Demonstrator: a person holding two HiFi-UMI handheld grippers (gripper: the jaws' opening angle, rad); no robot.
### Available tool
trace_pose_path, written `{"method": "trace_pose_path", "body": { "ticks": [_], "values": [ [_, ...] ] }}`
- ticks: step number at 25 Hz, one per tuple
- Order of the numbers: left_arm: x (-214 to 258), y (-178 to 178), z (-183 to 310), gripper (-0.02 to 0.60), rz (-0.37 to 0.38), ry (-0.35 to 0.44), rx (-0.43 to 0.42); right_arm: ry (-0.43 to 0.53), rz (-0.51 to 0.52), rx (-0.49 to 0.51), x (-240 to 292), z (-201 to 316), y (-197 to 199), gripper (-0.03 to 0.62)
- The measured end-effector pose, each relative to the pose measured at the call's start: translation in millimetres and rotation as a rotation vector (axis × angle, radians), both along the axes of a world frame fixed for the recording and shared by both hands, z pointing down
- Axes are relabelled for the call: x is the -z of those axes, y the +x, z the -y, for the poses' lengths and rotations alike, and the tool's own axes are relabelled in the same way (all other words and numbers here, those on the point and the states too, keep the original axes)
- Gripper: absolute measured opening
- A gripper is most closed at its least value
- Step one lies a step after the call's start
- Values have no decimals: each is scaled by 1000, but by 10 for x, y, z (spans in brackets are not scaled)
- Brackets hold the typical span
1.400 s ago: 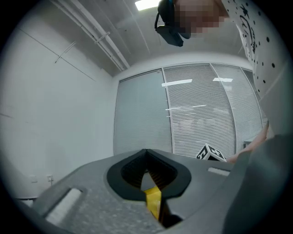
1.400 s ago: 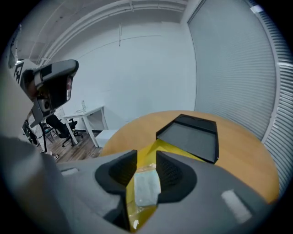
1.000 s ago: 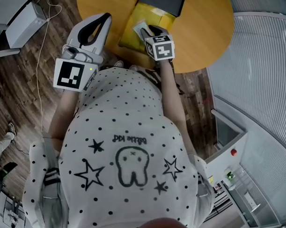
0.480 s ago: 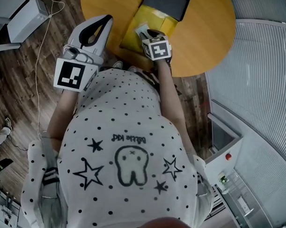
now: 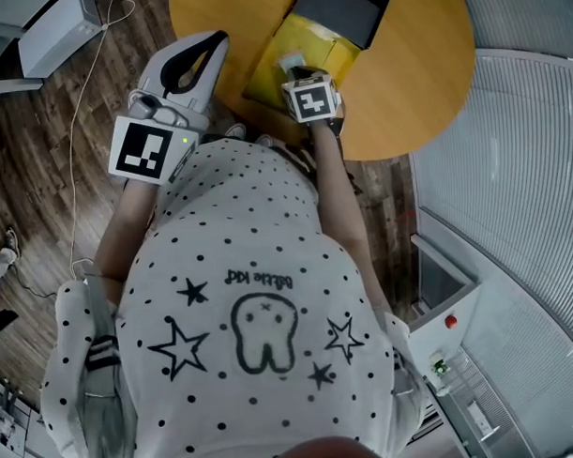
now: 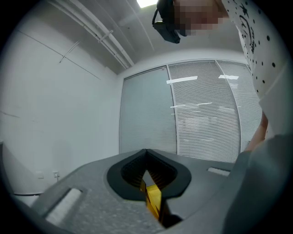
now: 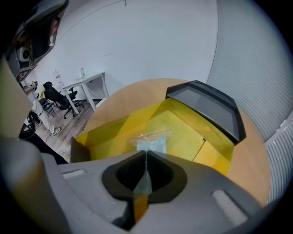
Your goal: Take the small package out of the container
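Observation:
A yellow open box (image 5: 265,76) (image 7: 185,130) lies on the round wooden table (image 5: 412,69). Inside it is the small package (image 7: 151,140), a clear bag with pale blue contents, also visible in the head view as the package (image 5: 289,61). My right gripper (image 5: 298,75) (image 7: 145,157) reaches into the box. Its jaws are closing, and their tips pinch the near edge of the package. My left gripper (image 5: 211,43) (image 6: 146,154) is held up off the table's left edge, pointing at the room's wall, its jaws shut with nothing between them.
A dark grey lid or flap (image 5: 346,9) (image 7: 208,106) stands at the box's far end. The wooden floor (image 5: 41,185) lies to the left, with a cable and a white unit (image 5: 59,39). Slatted blinds (image 5: 528,168) run along the right.
The right gripper has moved a little further over the box toward the package. The left gripper has stayed where it was.

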State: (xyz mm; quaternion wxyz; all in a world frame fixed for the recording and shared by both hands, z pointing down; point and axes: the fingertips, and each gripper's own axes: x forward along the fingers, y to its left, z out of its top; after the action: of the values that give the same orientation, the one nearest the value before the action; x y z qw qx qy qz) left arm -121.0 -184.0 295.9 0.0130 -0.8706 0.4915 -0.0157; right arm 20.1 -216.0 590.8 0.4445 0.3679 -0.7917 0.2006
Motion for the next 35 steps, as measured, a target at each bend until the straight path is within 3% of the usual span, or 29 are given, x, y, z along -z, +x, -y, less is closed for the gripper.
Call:
{"method": "trace_pose_path", "body": {
  "ticks": [13, 25, 35],
  "values": [
    [7, 42, -47, 9, -2, 12, -23, 55, 59, -62, 179, 34, 76, 5],
    [11, 38, -70, 9, -4, 19, -30, 239, 145, -70, 743, 167, -68, 3],
    [17, 49, -95, 9, -3, 20, -37, 376, 255, -145, 1380, 273, -21, 3]
  ]
}}
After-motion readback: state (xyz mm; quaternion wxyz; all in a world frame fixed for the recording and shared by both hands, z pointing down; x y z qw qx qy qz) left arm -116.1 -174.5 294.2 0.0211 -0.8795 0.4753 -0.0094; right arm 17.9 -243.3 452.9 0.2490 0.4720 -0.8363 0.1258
